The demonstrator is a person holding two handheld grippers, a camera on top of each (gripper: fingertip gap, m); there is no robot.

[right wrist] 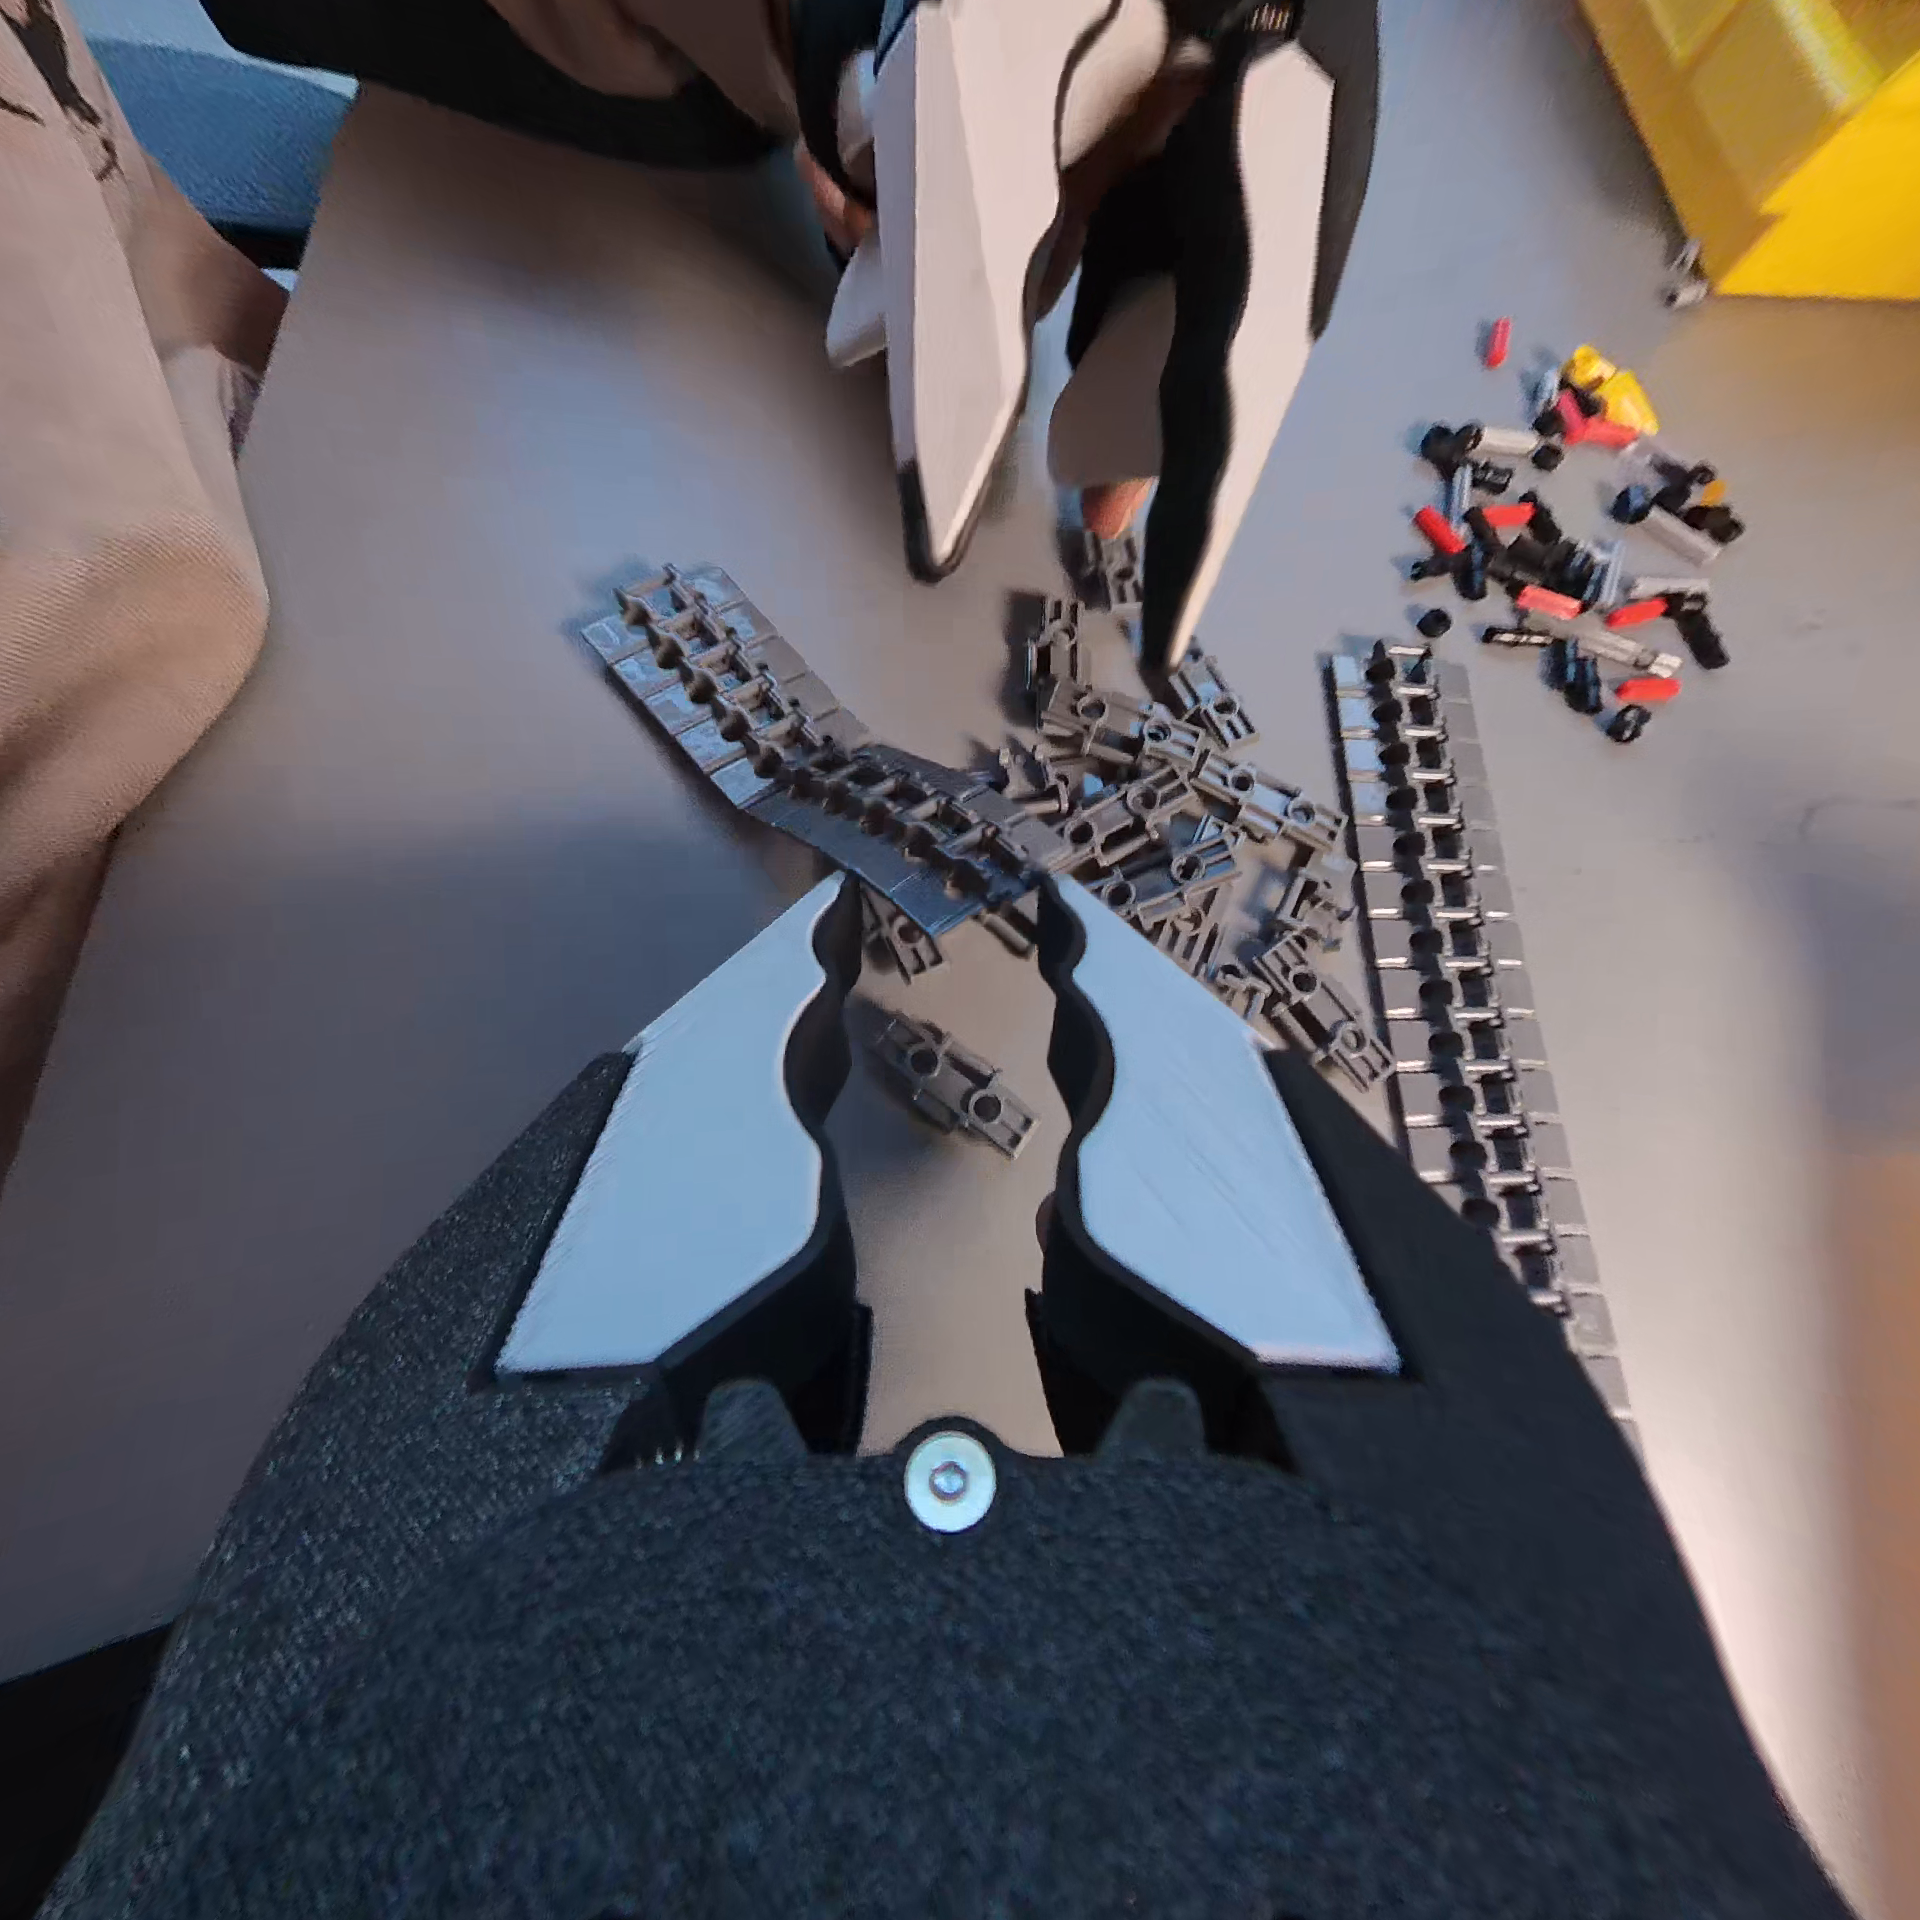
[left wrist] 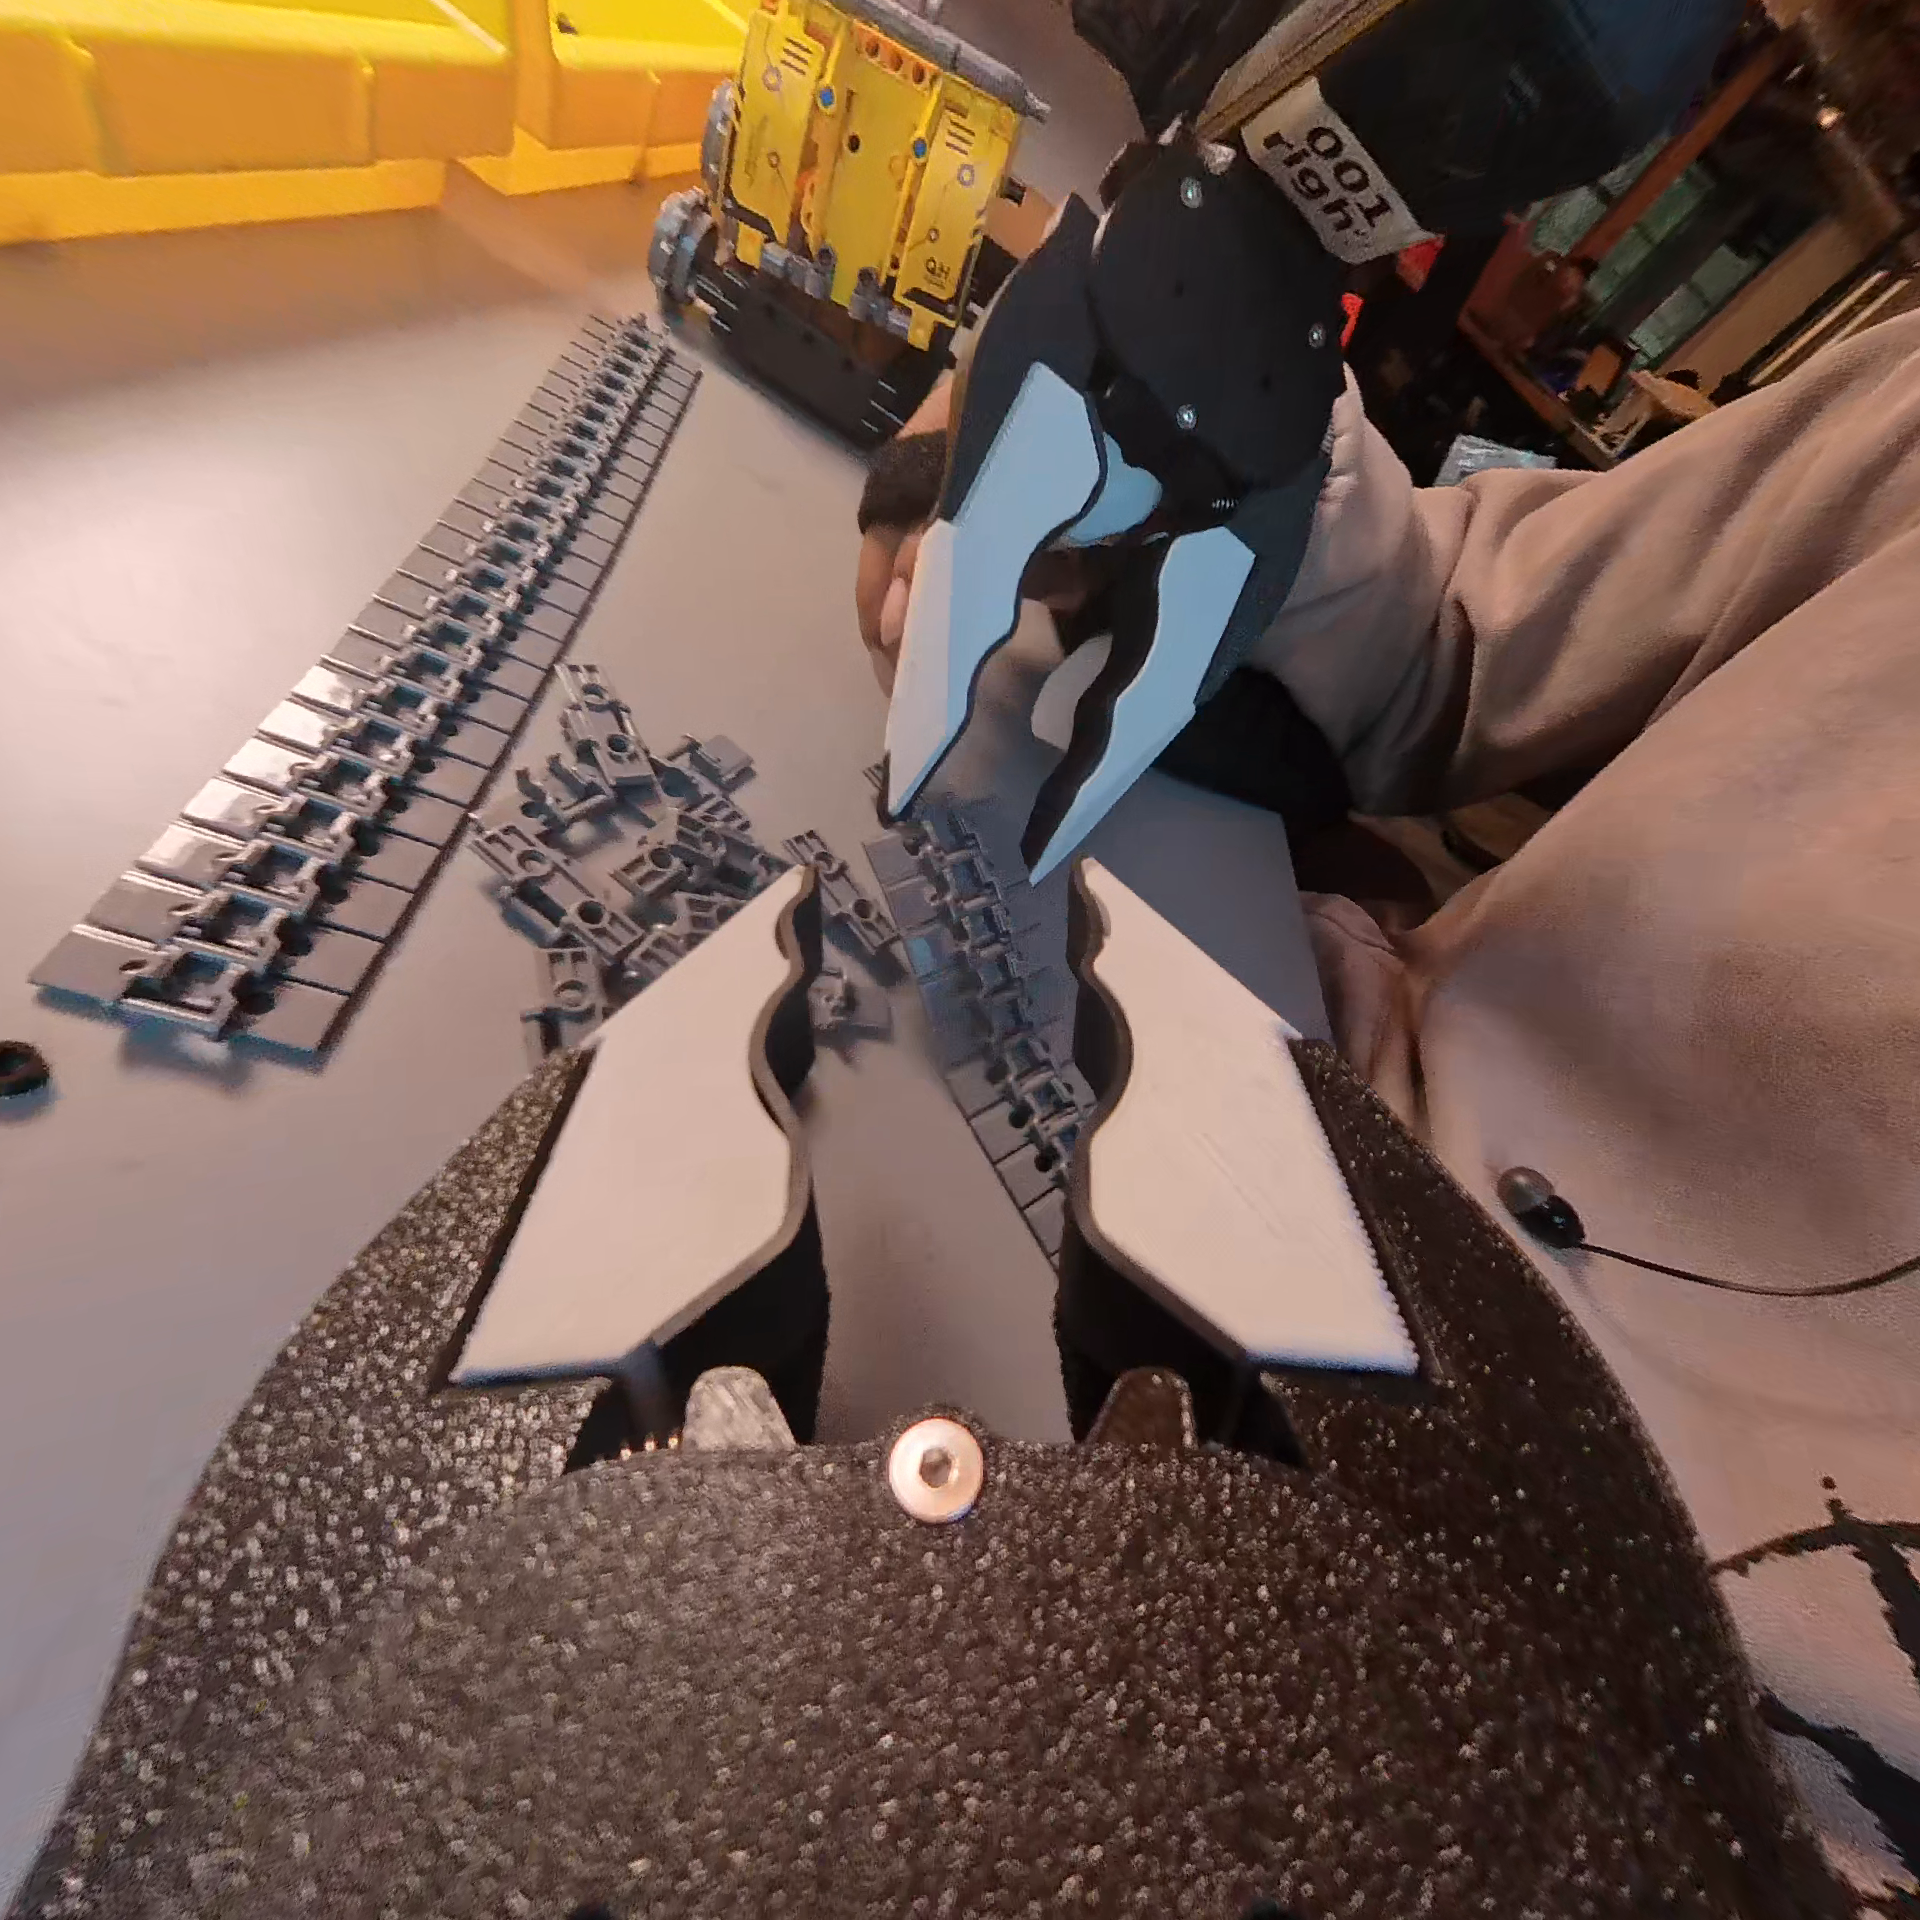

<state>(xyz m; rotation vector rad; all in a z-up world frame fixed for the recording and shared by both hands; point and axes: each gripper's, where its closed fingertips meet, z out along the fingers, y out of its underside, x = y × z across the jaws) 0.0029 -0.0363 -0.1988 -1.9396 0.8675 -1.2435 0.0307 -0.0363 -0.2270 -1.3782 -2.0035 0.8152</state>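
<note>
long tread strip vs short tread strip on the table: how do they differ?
The long tread strip lies straight and flat, well beyond the loose link pile; the short tread strip has fewer links, bends midway and ends at the pile. The right gripper, open, hovers by the short one; nothing is near the long one. Both are grey linked plates.

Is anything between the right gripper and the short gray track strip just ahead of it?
Nothing visible blocks it. The right gripper, jaws open, sits at the near end of the short track strip. The pile of loose links lies beside it, and the left gripper hovers beyond.
</note>
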